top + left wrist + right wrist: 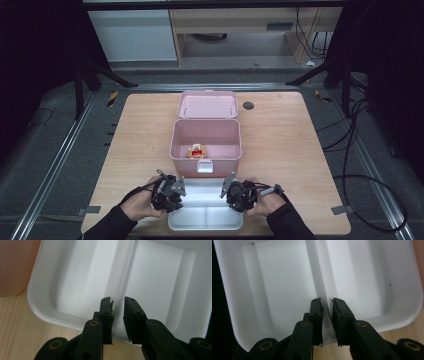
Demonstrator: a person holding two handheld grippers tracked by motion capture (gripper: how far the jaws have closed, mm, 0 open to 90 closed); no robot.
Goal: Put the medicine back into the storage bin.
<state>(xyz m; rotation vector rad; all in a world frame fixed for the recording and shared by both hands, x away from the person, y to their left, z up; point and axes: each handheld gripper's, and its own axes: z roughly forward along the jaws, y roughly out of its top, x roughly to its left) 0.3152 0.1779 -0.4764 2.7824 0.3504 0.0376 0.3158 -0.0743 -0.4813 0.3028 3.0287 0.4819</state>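
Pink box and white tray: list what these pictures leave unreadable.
- Item in the pink box: high view, the small red-and-tan object is too small to identify.
- White tray: high view, both grippers and hands cover its near corners.
- Tray's outer ends: cut off by the frame edges in both gripper views.

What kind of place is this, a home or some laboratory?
Probably a lab or recording studio, not a home: the wooden table stands between black curtains, metal floor rails and loose cables, and the person holds a tool in each hand.
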